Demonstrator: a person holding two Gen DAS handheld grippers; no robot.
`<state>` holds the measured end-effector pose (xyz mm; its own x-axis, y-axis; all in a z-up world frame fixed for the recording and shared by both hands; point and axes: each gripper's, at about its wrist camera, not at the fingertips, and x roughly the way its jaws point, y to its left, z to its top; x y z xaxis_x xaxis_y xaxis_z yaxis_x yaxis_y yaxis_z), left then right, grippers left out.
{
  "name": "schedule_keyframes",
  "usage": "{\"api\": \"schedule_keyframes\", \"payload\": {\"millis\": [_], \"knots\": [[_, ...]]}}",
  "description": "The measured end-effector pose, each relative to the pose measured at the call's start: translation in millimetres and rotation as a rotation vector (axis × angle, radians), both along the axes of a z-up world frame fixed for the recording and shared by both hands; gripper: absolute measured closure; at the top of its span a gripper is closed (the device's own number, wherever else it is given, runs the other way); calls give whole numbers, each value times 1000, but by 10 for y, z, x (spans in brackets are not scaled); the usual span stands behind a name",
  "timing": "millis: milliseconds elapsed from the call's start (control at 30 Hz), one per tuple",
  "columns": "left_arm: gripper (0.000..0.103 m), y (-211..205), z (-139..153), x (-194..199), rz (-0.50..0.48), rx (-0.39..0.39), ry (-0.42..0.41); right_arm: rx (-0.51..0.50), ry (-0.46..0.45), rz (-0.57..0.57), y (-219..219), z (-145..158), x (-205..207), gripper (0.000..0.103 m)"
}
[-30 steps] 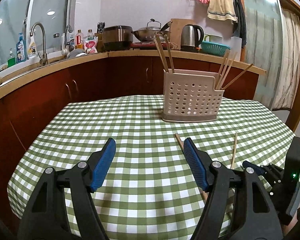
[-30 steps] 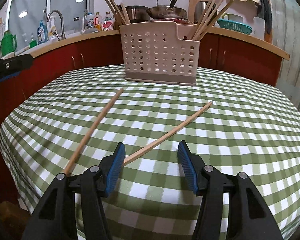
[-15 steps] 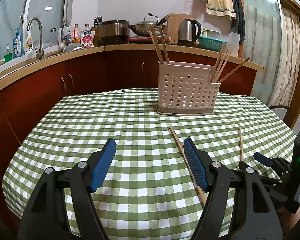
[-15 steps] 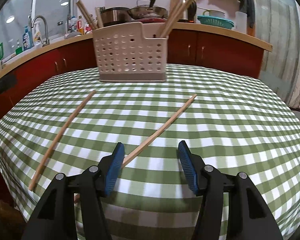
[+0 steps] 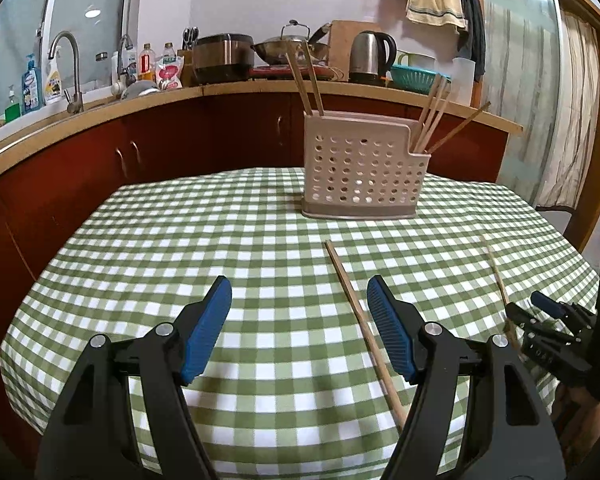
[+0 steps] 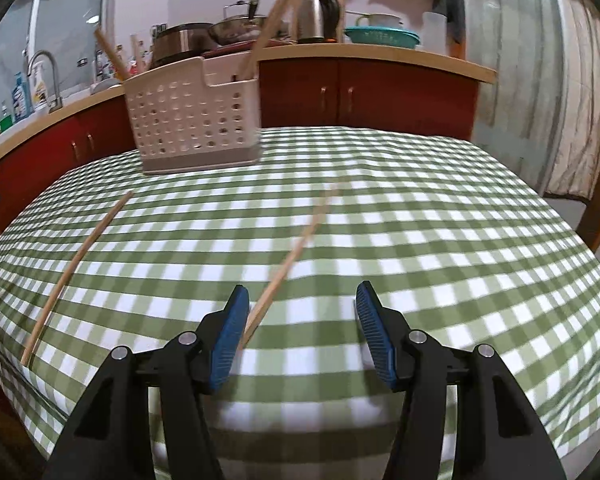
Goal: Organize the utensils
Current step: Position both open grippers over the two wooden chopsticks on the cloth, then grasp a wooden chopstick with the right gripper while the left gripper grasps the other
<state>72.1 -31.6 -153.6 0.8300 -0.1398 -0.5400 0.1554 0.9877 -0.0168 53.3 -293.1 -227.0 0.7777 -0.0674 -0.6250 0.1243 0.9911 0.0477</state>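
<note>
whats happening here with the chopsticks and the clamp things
A person is tidying chopsticks with a hand-held gripper in each hand. Two loose chopsticks lie on the checked tablecloth: the left chopstick and the right chopstick. The perforated utensil holder already holds several. The left gripper and right gripper are both open and empty. The right chopstick's near end lies between the right gripper's pads, close to the left one; nothing is gripped yet.
</note>
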Motion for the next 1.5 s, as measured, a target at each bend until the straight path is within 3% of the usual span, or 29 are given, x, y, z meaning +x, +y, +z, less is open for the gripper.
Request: {"api": "schedule_keyframes", "payload": {"millis": [333,433,567,767,900,1033,1233,1500], "knots": [[35,-248,-359,-86,-40,-22,108,54,12,78,-29,-28,-222,49],[35,-288,-445,-107,-48,-18,131,69,15,84,-81,-27,-270,56],[37,-335,-535,-115,-59,-21,161,75,19,91,-121,-20,-335,75],[48,-412,-643,-169,-102,-27,211,88,25,103,-132,-16,-363,84],[61,-403,-679,-203,-113,-17,223,92,28,120,-112,-12,-362,91],[91,-411,-682,-220,-138,-6,227,95,25,135,-79,3,-369,96],[96,-378,-653,-261,-145,-10,218,90,2,151,-37,64,-386,96],[96,-246,-401,-299,-99,-7,118,83,-64,165,3,271,-411,97]]}}
